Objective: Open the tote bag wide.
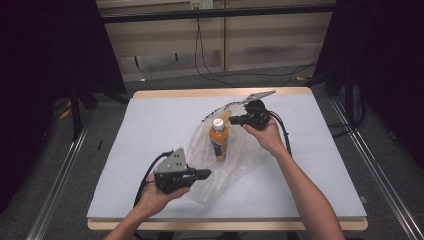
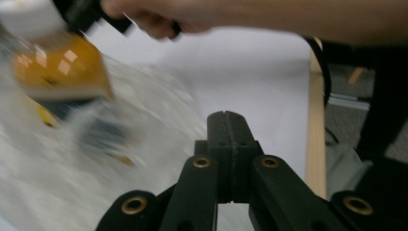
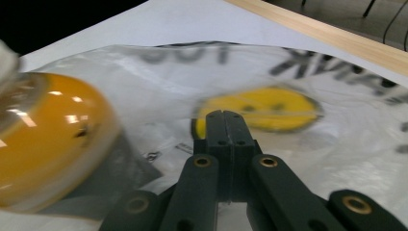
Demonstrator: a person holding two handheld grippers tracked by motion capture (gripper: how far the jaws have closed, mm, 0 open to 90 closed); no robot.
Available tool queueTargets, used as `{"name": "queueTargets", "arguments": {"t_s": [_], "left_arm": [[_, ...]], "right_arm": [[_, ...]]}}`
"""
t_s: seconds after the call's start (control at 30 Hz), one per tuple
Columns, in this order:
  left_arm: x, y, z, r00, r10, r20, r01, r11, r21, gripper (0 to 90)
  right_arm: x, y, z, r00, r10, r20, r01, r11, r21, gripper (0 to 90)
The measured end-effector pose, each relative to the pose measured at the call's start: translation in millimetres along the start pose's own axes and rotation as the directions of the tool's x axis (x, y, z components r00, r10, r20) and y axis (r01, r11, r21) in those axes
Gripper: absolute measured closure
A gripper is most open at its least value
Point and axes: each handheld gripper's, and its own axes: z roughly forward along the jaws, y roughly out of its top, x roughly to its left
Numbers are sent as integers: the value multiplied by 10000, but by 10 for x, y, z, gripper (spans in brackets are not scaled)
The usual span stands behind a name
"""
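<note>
The orange-filled clear plastic bottle with a white cap [image 1: 219, 140] stands upright on the thin translucent plastic bag [image 1: 235, 160], which is printed with a yellow smiley face and lies crumpled on the white-covered table with a wooden rim [image 1: 150, 125]. My left gripper [image 1: 206, 173] sits just beside the bag's near-left edge, below and left of the bottle, jaws pressed together; I cannot tell whether any film is caught between them. My right gripper [image 1: 233, 120] is up at the bag's far edge, just right of the bottle's cap, jaws also pressed together, and again I cannot tell if they pinch the bag. The risk I see: the bottle stands on loose film, so in my judgement any tug on the bag from either side could tip it over, and it might roll toward the table's edge. The right gripper is also close enough to the cap to knock it. I count one bottle, one bag, two grippers and one table.
</note>
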Motion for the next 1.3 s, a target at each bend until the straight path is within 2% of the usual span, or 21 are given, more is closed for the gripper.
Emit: {"name": "queueTargets", "arguments": {"t_s": [0.07,0.13,0.2,0.23,0.3,0.37,0.47,0.5,0.53,0.6,0.77,0.83,0.87,0.93,0.97,1.0,1.13,1.17,1.23,1.27,1.3], "left_arm": [[186,45,50,9985,39,-551,-27,9998,207,900],[376,9,155,9960,-612,-658,620,9980,106,900],[527,-66,313,9908,-478,-1270,602,9935,963,900],[601,-130,394,9891,-674,-1309,830,9896,1174,900],[710,-245,541,9830,-626,-1728,966,9758,1960,900],[806,-341,636,9815,-555,-1833,1021,9614,2556,900],[908,-485,712,9716,-683,-2266,1337,9484,2874,900],[926,-530,732,9689,-469,-2431,1281,9353,3300,900],[953,-584,743,9714,-413,-2338,1260,9244,3601,900],[975,-644,708,9673,-552,-2477,1390,9320,3348,900],[992,-663,612,9629,-308,-2680,1326,9192,3708,900],[1023,-711,556,9564,-641,-2850,1639,9254,3417,900],[1047,-720,519,9531,-445,-2993,1556,9204,3587,900],[1098,-753,461,9483,-749,-3085,1842,9212,3426,900],[1102,-774,451,9438,-921,-3174,1980,9265,3199,900],[1120,-782,430,9488,-788,-3059,1837,9254,3315,900],[1120,-789,407,9400,-803,-3317,1961,9226,3322,900],[1131,-796,395,9401,-702,-3335,1882,9228,3361,900],[1141,-817,368,9343,-942,-3437,2113,9232,3211,900],[1141,-822,354,9324,-877,-3505,2089,9224,3249,900],[1154,-828,339,9348,-845,-3450,2040,9229,3266,900]], "right_arm": [[43,-14,3,9999,30,-149,-32,10000,-84,900],[77,-54,27,9997,-12,-236,11,10000,-22,900],[83,-123,76,9993,43,-368,-39,9999,118,900],[86,-160,111,9991,22,-421,-12,9997,255,900],[93,-242,174,9991,-73,-429,96,9985,547,900],[88,-333,221,9992,-71,-382,104,9961,871,900],[50,-481,257,9995,8,-310,33,9913,1312,900],[39,-529,256,9996,-57,-283,97,9896,1432,900],[34,-575,253,9996,-96,-251,133,9884,1516,900],[20,-653,221,9998,-143,-147,166,9853,1702,900],[-46,-723,84,9997,-208,156,176,9826,1851,900],[-65,-764,17,9995,-258,194,217,9821,1871,900],[-80,-792,-26,9993,-263,246,213,9824,1857,900],[-118,-849,-111,9992,-202,336,139,9840,1778,900],[-140,-871,-145,9992,-170,355,106,9848,1735,900],[-150,-892,-175,9990,-49,452,-29,9854,1705,900],[-148,-916,-242,9978,-313,576,202,9827,1840,900],[-151,-927,-266,9975,-393,588,275,9815,1892,900],[-156,-933,-329,9956,-594,721,423,9747,2193,900],[-157,-935,-372,9927,-752,939,503,9684,2442,900],[-182,-955,-405,9928,-665,1001,407,9698,2404,900]]}}
